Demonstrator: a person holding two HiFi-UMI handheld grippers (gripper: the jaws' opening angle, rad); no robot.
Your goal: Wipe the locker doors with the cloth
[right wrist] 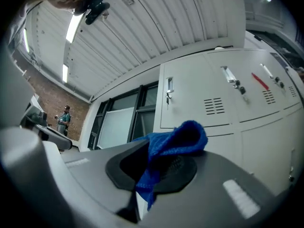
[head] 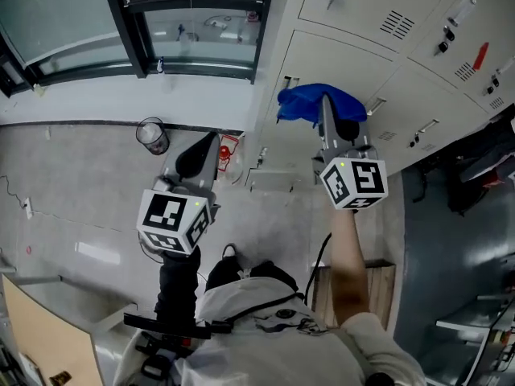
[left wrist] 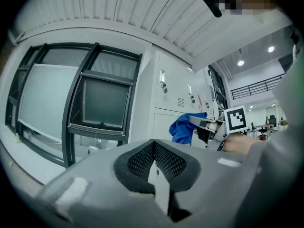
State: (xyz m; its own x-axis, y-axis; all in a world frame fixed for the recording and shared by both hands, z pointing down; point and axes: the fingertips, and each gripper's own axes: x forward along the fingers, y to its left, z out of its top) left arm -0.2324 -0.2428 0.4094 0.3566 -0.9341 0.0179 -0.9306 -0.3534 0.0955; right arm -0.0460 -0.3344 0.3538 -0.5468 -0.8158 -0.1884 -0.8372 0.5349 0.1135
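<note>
Fingers (right wrist: 184, 172) on the right gripper (head: 326, 112) are clamped on the blue cloth (head: 306, 103), bunched right up by a locker door (head: 338, 59) for wiping, while the left gripper (left wrist: 155, 158) hangs back, pinched shut on nothing, out of the way.

Nubby blue cloth (head: 315, 103), smooth metal lockers (head: 338, 63)

Beyond the left hand-held gripper (head: 211, 139) stands a dark-framed window (head: 193, 22) above a white wall (head: 121, 95). Under that gripper lies a pale grey speckled floor (head: 80, 207). To the right of the right hand-held gripper (head: 323, 101) is darker grey flooring (head: 451, 288). Above both runs a white ribbed ceiling (right wrist: 142, 32) with strip lights (right wrist: 73, 27). Far left of the right one, a brick wall (right wrist: 42, 96) shows.
</note>
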